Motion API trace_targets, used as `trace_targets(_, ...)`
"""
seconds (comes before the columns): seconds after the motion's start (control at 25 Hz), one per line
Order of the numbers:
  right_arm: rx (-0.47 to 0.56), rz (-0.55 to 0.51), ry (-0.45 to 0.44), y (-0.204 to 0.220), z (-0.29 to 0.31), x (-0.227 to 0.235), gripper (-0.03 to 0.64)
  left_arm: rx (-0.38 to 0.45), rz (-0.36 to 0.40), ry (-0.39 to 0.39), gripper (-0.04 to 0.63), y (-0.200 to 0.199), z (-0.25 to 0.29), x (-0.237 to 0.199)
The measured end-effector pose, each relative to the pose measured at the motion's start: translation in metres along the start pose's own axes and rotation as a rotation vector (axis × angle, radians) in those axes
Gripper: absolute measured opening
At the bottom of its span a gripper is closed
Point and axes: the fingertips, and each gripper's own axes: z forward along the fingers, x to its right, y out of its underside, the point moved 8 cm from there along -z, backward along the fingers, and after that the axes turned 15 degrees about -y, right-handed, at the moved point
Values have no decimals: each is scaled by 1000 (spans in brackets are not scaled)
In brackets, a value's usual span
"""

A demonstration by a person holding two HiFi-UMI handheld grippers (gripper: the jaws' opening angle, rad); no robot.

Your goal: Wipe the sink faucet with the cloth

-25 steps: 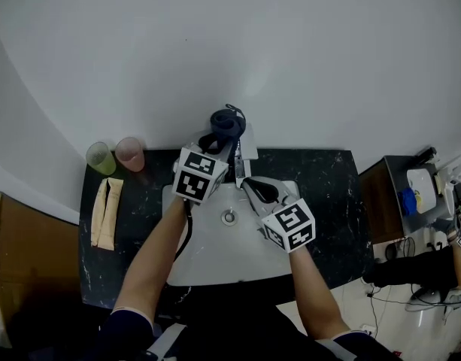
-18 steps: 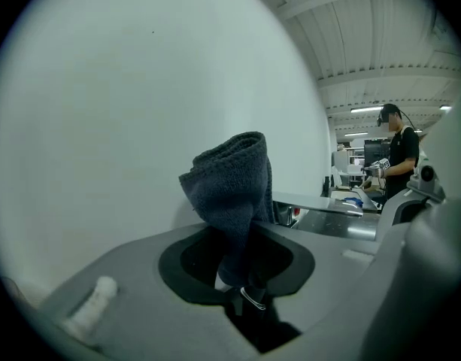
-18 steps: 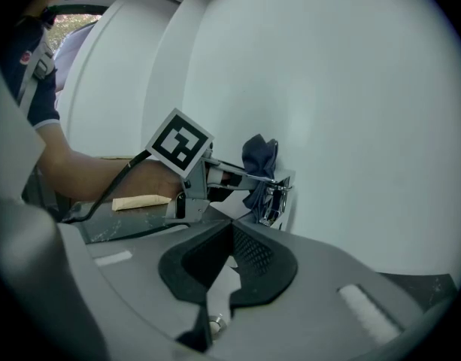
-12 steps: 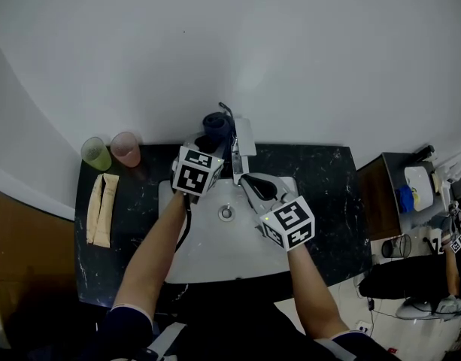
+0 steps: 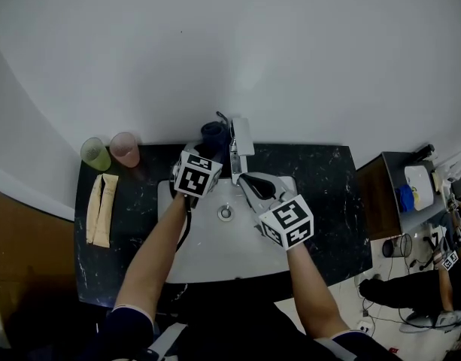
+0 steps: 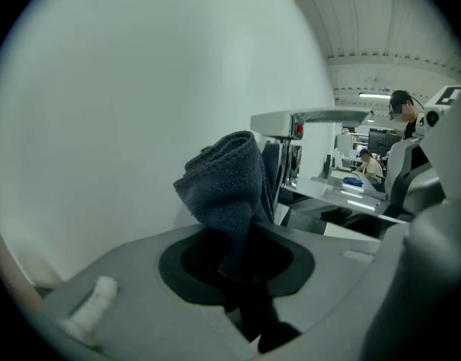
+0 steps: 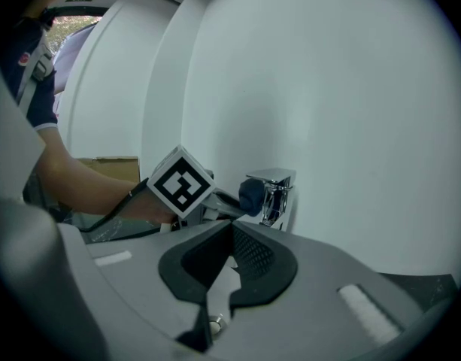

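A chrome faucet [image 5: 238, 146] stands at the back of the white sink [image 5: 215, 250]. My left gripper [image 5: 208, 147] is shut on a bunched dark blue cloth [image 5: 213, 132], which sits against the faucet's left side near the wall. In the left gripper view the cloth [image 6: 228, 183] rises from between the jaws, with the faucet [image 6: 309, 122] just behind it to the right. My right gripper [image 5: 250, 184] hovers over the basin right of the faucet, shut and holding nothing. The right gripper view looks past the shut right gripper [image 7: 230, 256] at the faucet [image 7: 274, 192] and cloth [image 7: 252, 195].
A green cup [image 5: 95, 155] and a pink cup [image 5: 125, 150] stand at the back left of the dark counter [image 5: 328, 201]. A beige folded item [image 5: 100, 210] lies in front of them. The drain [image 5: 225, 213] is in the basin's middle. A white wall is right behind the faucet.
My left gripper has come down with the cloth along the faucet's left side. The right gripper has stayed where it was.
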Motion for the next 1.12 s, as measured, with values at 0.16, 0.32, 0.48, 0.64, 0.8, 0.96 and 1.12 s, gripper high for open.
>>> trace_targets(0.16,-3,-3,2,0,0,0,5,87,-17,6,81,-30,-16,-3)
trace_targets(0.32,-3,-1,6,0,0,0,5,190,-27,14,81,-65,-34,-6)
trace_targets(0.48,-4,1,5,0,0,1,5,213,-32,12,81,-74,-39,-6)
trace_targets(0.64,0,5,4,0,0,0,5,181,-68,18,81,-61,-33,-6)
trace_targets(0.8,6,8,6,0,0,1,5,105,-74,26,81,-40,-22,-4)
trace_targets(0.96,10,11,6,0,1,0,5,24,-77,36,81,-15,-12,-1)
trace_targets(1.12,14,16,5,2,1,0,5,-43,-67,46,83,4,-4,3)
